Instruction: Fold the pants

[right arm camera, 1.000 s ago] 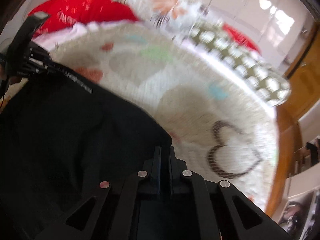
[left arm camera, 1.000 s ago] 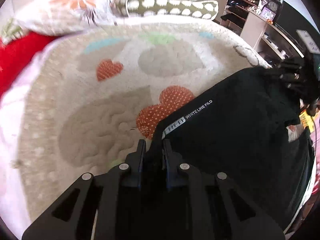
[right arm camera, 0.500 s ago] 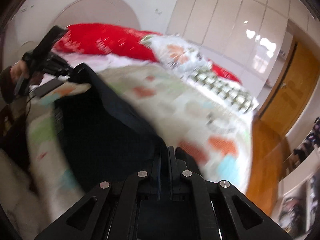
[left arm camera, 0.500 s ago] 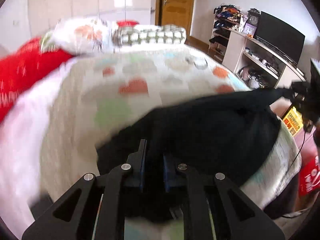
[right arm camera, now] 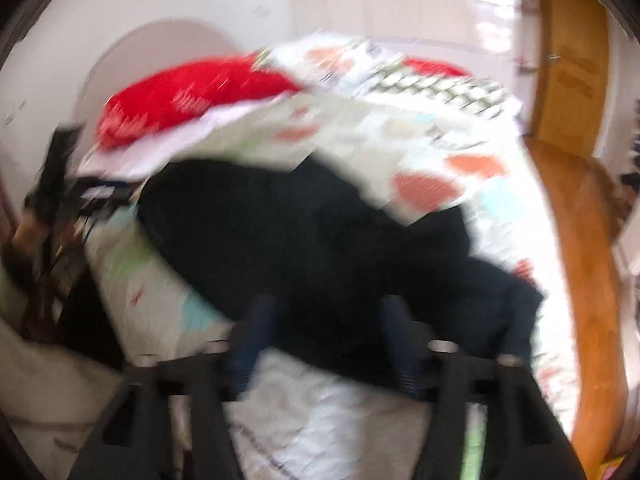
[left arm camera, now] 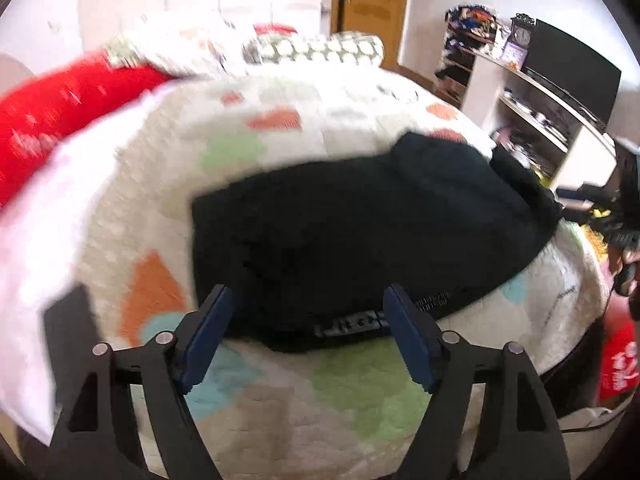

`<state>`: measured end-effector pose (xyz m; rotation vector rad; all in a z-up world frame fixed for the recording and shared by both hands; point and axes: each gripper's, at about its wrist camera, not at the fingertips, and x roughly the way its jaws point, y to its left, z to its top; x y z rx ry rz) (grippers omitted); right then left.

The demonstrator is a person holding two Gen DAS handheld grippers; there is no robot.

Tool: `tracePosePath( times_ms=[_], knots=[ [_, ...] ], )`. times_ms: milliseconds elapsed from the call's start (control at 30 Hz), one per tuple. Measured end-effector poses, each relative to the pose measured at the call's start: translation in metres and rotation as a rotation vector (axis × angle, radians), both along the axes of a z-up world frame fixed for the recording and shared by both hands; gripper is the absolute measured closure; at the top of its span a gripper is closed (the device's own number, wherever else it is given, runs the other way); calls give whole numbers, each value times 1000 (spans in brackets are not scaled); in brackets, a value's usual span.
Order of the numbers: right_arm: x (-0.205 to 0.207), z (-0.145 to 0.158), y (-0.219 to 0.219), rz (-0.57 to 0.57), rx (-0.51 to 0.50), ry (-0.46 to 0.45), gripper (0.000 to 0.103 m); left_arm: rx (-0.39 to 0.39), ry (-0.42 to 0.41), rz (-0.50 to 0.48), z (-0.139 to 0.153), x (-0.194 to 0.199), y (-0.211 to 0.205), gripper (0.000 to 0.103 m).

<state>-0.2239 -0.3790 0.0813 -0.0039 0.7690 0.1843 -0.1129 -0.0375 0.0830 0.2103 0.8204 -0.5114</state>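
Note:
The black pants (left arm camera: 360,232) lie folded in a wide bundle on the heart-patterned blanket (left arm camera: 280,128) of the bed. My left gripper (left arm camera: 308,308) is open and empty, its blue pads just short of the pants' near edge with the white lettering. The pants also show in the blurred right wrist view (right arm camera: 320,248), where my right gripper (right arm camera: 328,320) is open and empty at their near edge. The right gripper appears in the left wrist view (left arm camera: 616,216) at the far right, and the left gripper in the right wrist view (right arm camera: 60,196) at the far left.
Red pillow (left arm camera: 60,108), floral pillow (left arm camera: 180,48) and dotted bolster (left arm camera: 316,48) lie at the bed's head. A white shelf unit with a dark TV (left arm camera: 568,72) stands right of the bed. A wooden door (right arm camera: 572,52) and wooden floor (right arm camera: 592,280) lie beyond.
Both grippers have let go of the pants and opened. They have drawn back toward the bed's near edge. The pants now lie folded over on the blanket.

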Motion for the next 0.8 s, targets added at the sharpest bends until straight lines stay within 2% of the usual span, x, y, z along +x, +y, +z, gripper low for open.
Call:
tracePosePath(
  times_ms=[100,167,233,267,300,333,400,533,567,667,700,733,767,800],
  knots=[
    [27,1,-10,-108,16,3,29,-26,-24,15,12,4,-4,25],
    [44,-6,-8,-117,40,27,29,-50,-37,23,15,10,-11,25],
    [64,-23,7,-103,8,57,30,-59,-26,28,8,16,-20,25],
    [70,-33,14,-105,-40,74,38,-65,-11,21,3,20,-26,25],
    [79,-44,16,-132,-99,102,65,-71,1,16,-2,23,-31,25],
    [83,-50,12,-159,-109,122,81,-71,20,19,-9,26,-38,25],
    [72,-44,-12,-214,16,98,97,-61,49,24,-19,29,-44,25],
    [11,-20,-66,-370,97,3,97,-53,64,13,-29,23,-45,25],
    [-3,-23,-78,-400,110,11,97,-55,68,15,-31,23,-44,25],
    [-20,-55,-102,-456,115,136,95,-80,103,38,-42,25,-40,25],
    [-22,-62,-105,-467,124,160,89,-80,113,46,-45,26,-41,25],
    [-25,-66,-106,-474,128,161,87,-77,123,53,-49,26,-41,25],
    [-28,-63,-107,-480,130,153,79,-72,122,55,-50,25,-40,25],
    [-31,-56,-108,-501,109,160,65,-65,118,52,-50,22,-41,25]
  ],
)
